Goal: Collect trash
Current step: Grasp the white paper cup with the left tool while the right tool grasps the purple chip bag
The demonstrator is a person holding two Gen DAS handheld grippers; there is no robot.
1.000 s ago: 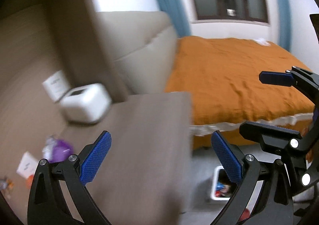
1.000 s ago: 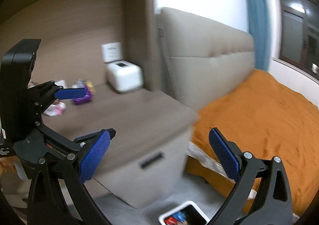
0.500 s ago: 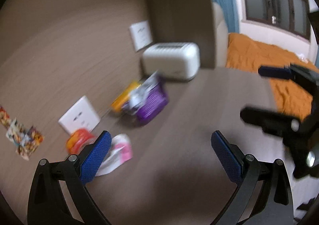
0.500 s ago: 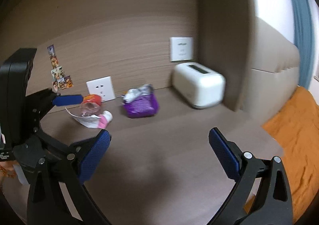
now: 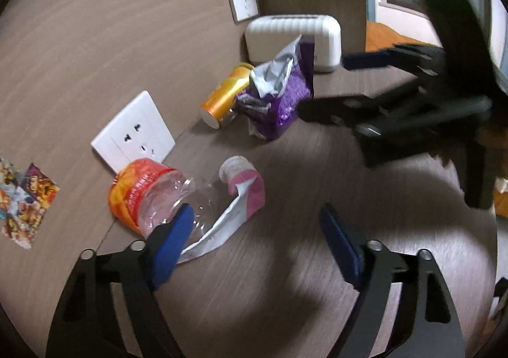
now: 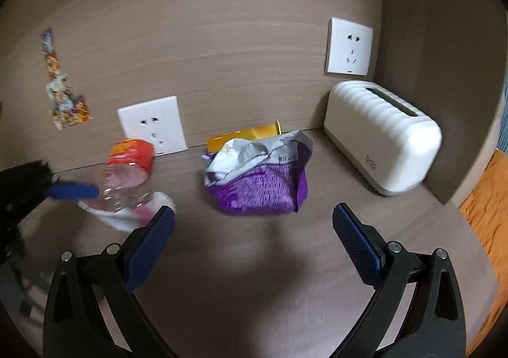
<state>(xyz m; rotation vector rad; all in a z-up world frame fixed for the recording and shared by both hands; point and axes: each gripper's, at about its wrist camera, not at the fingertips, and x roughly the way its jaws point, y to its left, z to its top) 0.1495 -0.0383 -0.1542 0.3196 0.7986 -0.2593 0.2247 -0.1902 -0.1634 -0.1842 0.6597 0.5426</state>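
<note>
Trash lies on a brown wooden shelf (image 5: 241, 300) against the wall. A crushed clear bottle with an orange-red label (image 5: 149, 196) (image 6: 127, 167) lies on a white and pink wrapper (image 5: 235, 208) (image 6: 127, 215). A crumpled purple snack bag (image 5: 279, 97) (image 6: 260, 177) lies to its right, with an orange can (image 5: 225, 94) (image 6: 244, 135) behind it. My left gripper (image 5: 257, 240) is open, its left finger beside the bottle. My right gripper (image 6: 254, 231) is open just in front of the purple bag; it also shows in the left wrist view (image 5: 343, 84).
A white ribbed box (image 6: 381, 135) (image 5: 295, 34) stands at the shelf's right end beside a side panel. Two white wall sockets (image 6: 152, 126) (image 6: 349, 46) and a colourful sticker (image 6: 63, 94) are on the back wall. An orange bed (image 6: 489, 205) lies beyond the shelf's right edge.
Both grippers have swung left from the bed towards the shelf and moved in close to the trash. Both stay open and empty.
</note>
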